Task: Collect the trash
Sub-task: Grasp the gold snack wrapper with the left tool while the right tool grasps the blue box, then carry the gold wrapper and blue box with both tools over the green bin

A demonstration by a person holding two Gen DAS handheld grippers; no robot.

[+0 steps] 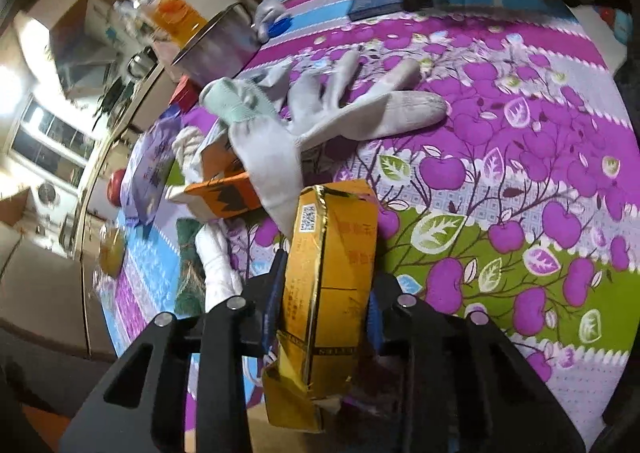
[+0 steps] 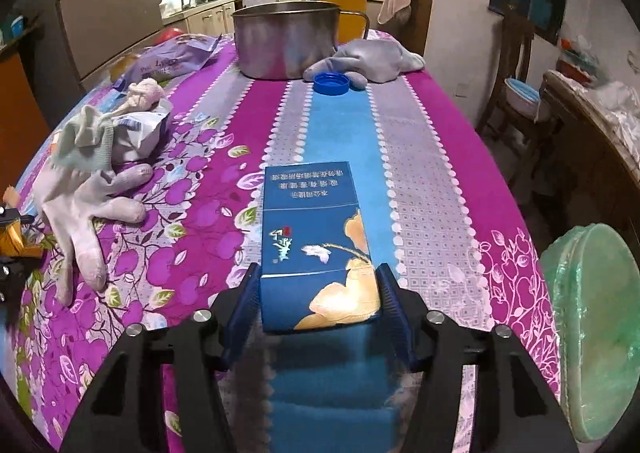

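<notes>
Left gripper [image 1: 326, 293] clamped on yellow pack [image 1: 328, 277]; grey glove [image 1: 320, 121] just ahead. Right gripper [image 2: 318, 305] gripping blue pack [image 2: 316, 245]; pot [image 2: 286, 39] far ahead.

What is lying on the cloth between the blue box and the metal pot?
Only a blue bottle cap near the pot; otherwise bare cloth beyond the box, right wrist view.

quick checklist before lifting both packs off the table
1. Left gripper closed on the yellow pack: ok, pads press both sides.
2. Right gripper on the blue pack: ok, pads touch both edges.
3. Glove clear of the yellow pack: not ok, a finger lies against it.
4. Blue pack free of clutter: ok.
5. Bin in reach: cannot tell.
</notes>
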